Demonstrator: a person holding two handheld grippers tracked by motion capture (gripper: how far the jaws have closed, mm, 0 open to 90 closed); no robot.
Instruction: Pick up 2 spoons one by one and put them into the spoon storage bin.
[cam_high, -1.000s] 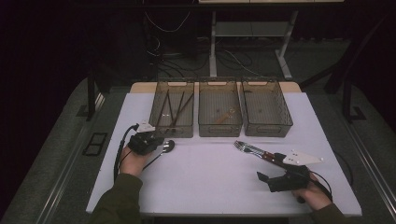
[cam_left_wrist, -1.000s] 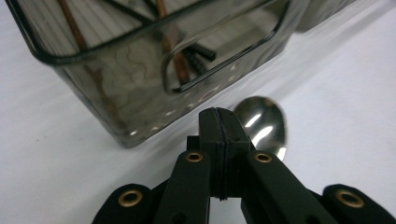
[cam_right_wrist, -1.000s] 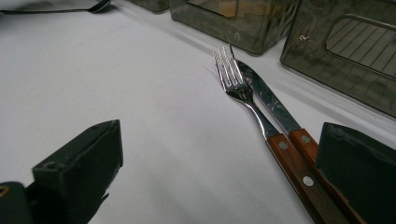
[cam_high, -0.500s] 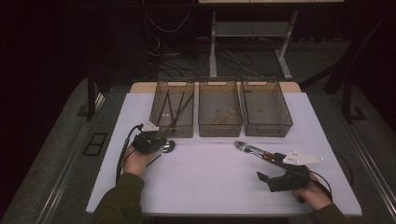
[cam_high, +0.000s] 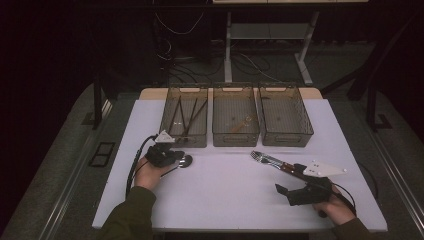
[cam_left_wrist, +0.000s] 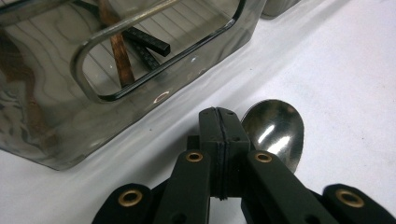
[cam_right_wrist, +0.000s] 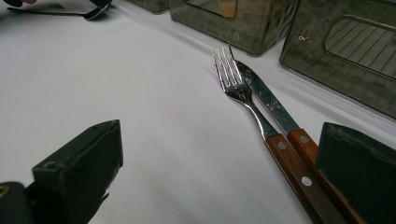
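Left tool (cam_left_wrist: 219, 140) pressed together, jaws flush, beside a spoon (cam_left_wrist: 274, 130) lying on the white table (cam_high: 225, 195), just in front of the leftmost smoky bin (cam_high: 185, 117) with dark utensils inside. Right tool (cam_right_wrist: 219, 172) spread wide, low over the table, with a wood-handled fork (cam_right_wrist: 252, 109) and knife (cam_right_wrist: 273, 109) lying side by side near its right jaw.

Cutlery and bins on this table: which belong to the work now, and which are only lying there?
In the work:
left gripper, shut
spoon
left bin

Lying about:
fork
knife
middle bin
right bin
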